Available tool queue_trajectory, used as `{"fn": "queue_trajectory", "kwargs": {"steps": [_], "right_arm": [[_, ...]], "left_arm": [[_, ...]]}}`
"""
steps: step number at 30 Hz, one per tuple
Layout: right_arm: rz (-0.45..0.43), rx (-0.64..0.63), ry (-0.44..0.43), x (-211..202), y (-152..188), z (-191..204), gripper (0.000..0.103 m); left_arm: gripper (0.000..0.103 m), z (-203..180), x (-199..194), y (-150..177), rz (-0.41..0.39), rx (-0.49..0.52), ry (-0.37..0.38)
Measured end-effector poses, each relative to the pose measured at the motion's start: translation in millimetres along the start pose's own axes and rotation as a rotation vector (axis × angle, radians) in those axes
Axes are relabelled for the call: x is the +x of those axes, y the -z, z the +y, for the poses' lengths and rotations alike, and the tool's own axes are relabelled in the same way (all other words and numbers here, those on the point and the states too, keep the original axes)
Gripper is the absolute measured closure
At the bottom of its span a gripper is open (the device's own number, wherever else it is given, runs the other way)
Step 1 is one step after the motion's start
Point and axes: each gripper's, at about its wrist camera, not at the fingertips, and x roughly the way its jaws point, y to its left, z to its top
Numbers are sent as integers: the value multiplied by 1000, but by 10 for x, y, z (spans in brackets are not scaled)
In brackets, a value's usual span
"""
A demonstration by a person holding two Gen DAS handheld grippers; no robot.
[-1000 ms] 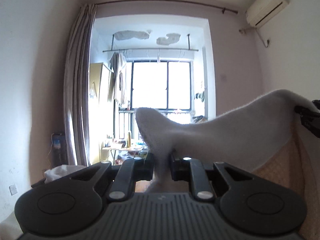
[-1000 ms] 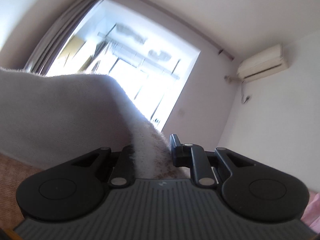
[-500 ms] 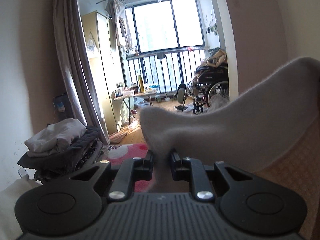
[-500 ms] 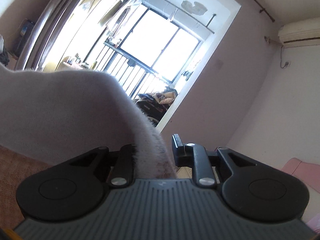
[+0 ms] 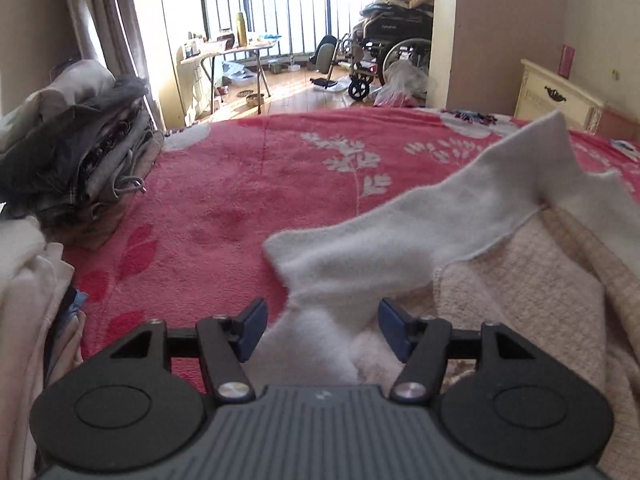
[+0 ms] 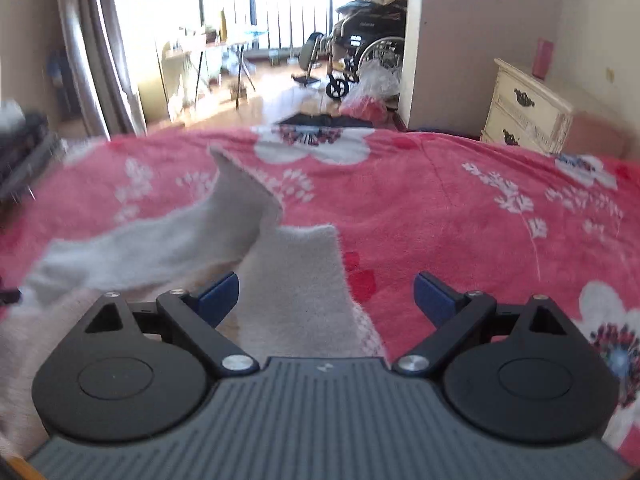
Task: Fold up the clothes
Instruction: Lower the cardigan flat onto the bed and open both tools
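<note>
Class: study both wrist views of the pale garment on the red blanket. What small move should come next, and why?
Probably draw both grippers back clear of the pale garment. The left gripper and right gripper have jaws opening, pads off the fabric, which lies between them on the red blanket.

Red, white and pale grey across the bed

The blanket [image 5: 224,200] is red with white leaf sprigs and big white flowers. On it lies a fuzzy pale grey garment [image 5: 420,232] lined in cream-pink knit. The folded stack [image 5: 80,148] is grey and dark charcoal. The gripper pads [image 6: 218,294] are blue on black arms; the nightstand [image 6: 528,112] is cream with dark handles.
</note>
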Motion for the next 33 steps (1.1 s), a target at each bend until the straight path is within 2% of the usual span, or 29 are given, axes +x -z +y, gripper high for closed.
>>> {"fn": "queue_trajectory", "kwargs": {"steps": [2,5,7,8,10,12,17,22,26,27,28,30,33], "right_arm": [[-16,175,-16,-459,139,-359,1],[95,525,37,-828,598,-916,1],[173,814,55,-1038,1053,-1226,1],[191,967,43,-1138,1312,-1321,1],[175,1215,6,-1325,1761,-1372,1],[162,1322,-11,-1449,2011,-1318,1],[239,1480,-54,-1276,2423,-1210,1],[217,1427,-34,-821,2454,-1364,2],[178,1441,38,-653,2401,-1443,5],[144,1378,67,-685,2301,-1419,33],[105,1281,97,-729,2170,-1393,69],[36,1163,113,-793,1982,-1397,71],[69,1109,137,-661,1863,-1521,76]], "left_arm": [[35,5,-269,33,-34,23,33],[35,-12,-560,104,-71,58,94],[34,-87,-704,186,-89,96,149],[34,-142,-765,219,-95,114,175],[31,-275,-850,306,-100,150,238],[29,-424,-864,394,-92,191,291],[29,-773,-768,608,-57,268,354],[29,-888,-634,722,-21,241,350],[29,-902,-596,736,-18,229,338],[29,-907,-589,736,-17,229,336],[29,-912,-580,736,-16,231,335],[29,-927,-555,742,-12,233,336],[29,-948,-509,761,0,236,338]]}}
